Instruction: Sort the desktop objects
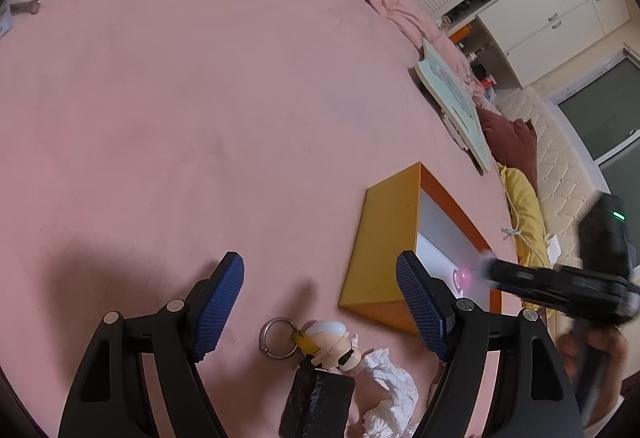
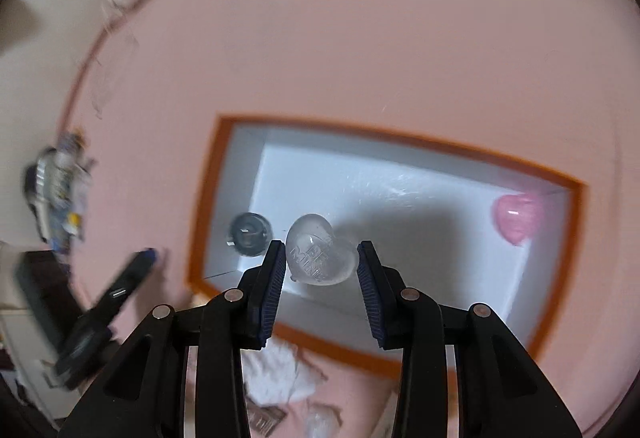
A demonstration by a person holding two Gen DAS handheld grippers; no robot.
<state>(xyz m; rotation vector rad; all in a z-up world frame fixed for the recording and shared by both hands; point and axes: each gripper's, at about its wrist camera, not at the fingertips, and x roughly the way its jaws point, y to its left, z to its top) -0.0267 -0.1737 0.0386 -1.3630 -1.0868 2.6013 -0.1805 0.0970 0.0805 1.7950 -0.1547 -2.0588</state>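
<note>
Left view: the left gripper (image 1: 320, 298) hangs spread wide above the keyring figure (image 1: 328, 346) beside the orange box (image 1: 384, 234). Right view: the right gripper (image 2: 322, 278), parted, frames a clear heart (image 2: 322, 256) over the box, touching one pad; a pink heart (image 2: 516, 217) lies inside.

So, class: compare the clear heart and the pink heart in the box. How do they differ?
The clear heart is colourless with raised lettering; the pink heart is rosy, no lettering visible. The clear one sits between the right gripper fingers; the pink one lies in the far corner. Both are glossy hearts.
</note>
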